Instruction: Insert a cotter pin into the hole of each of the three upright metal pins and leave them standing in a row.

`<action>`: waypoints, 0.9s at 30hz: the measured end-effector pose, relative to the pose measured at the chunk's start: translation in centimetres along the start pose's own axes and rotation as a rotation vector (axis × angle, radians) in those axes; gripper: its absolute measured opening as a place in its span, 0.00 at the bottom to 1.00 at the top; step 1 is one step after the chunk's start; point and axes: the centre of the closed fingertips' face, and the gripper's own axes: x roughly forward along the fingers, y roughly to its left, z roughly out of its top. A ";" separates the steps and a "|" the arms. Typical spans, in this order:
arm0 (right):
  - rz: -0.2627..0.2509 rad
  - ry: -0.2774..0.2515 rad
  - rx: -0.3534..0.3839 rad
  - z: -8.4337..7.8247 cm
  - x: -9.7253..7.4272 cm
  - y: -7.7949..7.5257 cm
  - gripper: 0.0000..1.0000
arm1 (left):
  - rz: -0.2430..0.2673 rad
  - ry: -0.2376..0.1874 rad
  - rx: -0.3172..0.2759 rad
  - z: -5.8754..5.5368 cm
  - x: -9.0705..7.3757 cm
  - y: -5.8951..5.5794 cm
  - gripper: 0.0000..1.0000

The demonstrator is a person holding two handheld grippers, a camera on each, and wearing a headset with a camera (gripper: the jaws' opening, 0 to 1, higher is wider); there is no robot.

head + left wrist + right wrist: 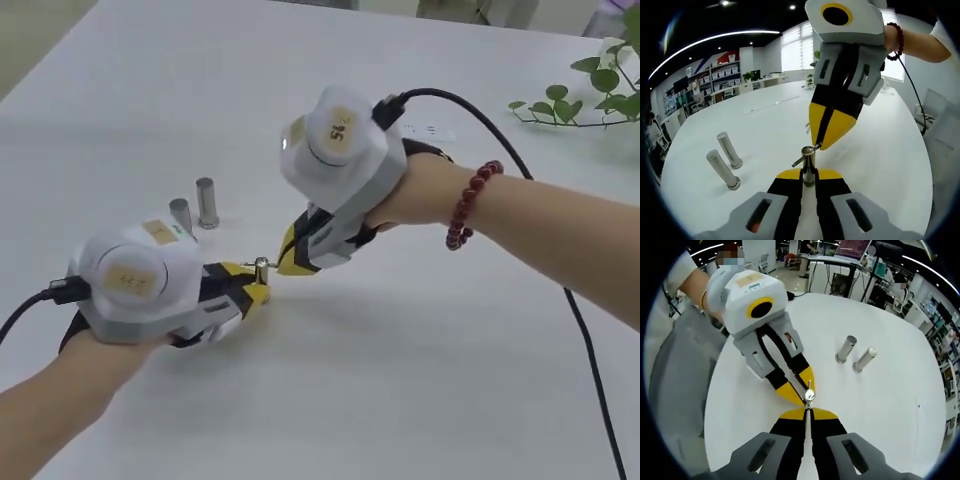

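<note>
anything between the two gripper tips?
A metal pin, held by the left gripper, with a cotter pin at its top pinched by the right gripper. Clearest in the left gripper view.

- Head view: bright, even, soft light from above. The white desk [430, 370] is close to washed out, with faint, soft-edged shadows under the fingers [252, 292].
- Left gripper view: windows [795, 47] far beyond the fingers blow out to white. A strip light [705, 42] bends into an arc up and left of them.
- The pin [809, 167] and cotter pin [798, 162] at the fingertips are sharp, with small glints on the metal.
- Both gripper views: strong fisheye bend. The desk edge curves, and the room far from the fingers goes soft and dimmer.
- Right gripper view: even light, and the desk is bright white beside the fingers.
</note>
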 end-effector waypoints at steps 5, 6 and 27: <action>0.001 -0.005 0.003 0.2 0.2 0.1 0.05 | -0.010 0.003 0.001 -0.1 0.0 -0.1 0.07; 0.002 -0.006 0.002 0.3 0.2 0.1 0.05 | -0.013 0.005 0.002 -0.1 0.0 -0.2 0.07; -0.007 0.016 0.018 -0.8 0.6 0.2 0.11 | -0.003 0.041 -0.040 -0.9 -0.2 0.1 0.21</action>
